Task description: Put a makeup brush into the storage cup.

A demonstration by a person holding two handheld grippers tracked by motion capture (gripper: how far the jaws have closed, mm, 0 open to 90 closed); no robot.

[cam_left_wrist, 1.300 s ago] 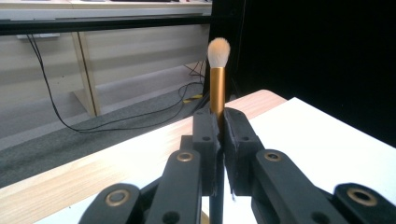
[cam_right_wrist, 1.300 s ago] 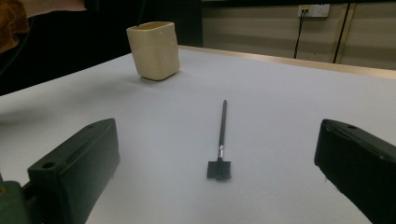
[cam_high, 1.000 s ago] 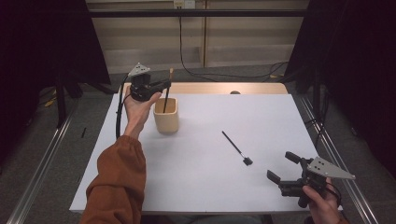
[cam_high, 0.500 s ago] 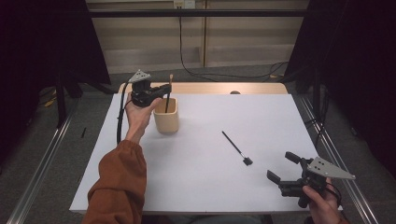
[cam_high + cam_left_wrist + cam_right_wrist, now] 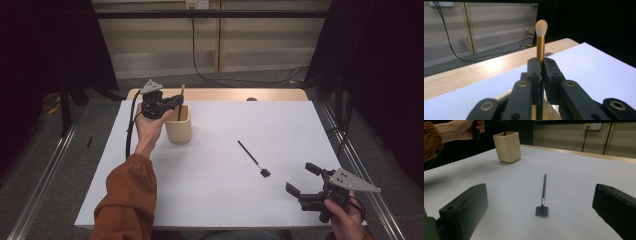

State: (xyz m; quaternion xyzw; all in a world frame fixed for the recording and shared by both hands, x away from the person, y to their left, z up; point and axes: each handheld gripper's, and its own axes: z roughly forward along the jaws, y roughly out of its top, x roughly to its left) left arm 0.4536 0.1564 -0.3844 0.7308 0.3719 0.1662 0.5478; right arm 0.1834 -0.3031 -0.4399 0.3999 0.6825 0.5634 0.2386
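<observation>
Makeup brush [image 5: 541, 40]: we list it first, held upright in the left gripper [image 5: 170, 102]. In the left gripper view we see a gold metal collar and a pale, rounded tuft at the top, with the two black jaws pressed together on the handle just below the collar. In the high view its dark handle runs down into the cup, tuft end up, so we record it as standing in the cup while clamped.

Cup [image 5: 178, 124]: cream-coloured, with rounded corners, upright at the far left of the white table top [image 5: 225, 190]. In the right gripper view we see the dark handle going in at its mouth, and the person's hand just beside it.

Left gripper: we find it raised over the cup's near-left rim, held in the person's left hand [image 5: 150, 125], whose orange sleeve [image 5: 125, 200] comes in from the bottom of the high view. A black cable hangs from it to the table's left edge.

Small black brush [image 5: 253, 159]: thin dark stick with a flat, square black head, lying flat on the white top, right of centre, head toward the person. It is well apart from the cup and touches neither gripper.

Right gripper [image 5: 302, 181]: near the front right corner of the table, in the person's right hand. We note its jaws standing wide apart with nothing between them; in its own view they frame the small black brush, which lies ahead of them on the table.
</observation>
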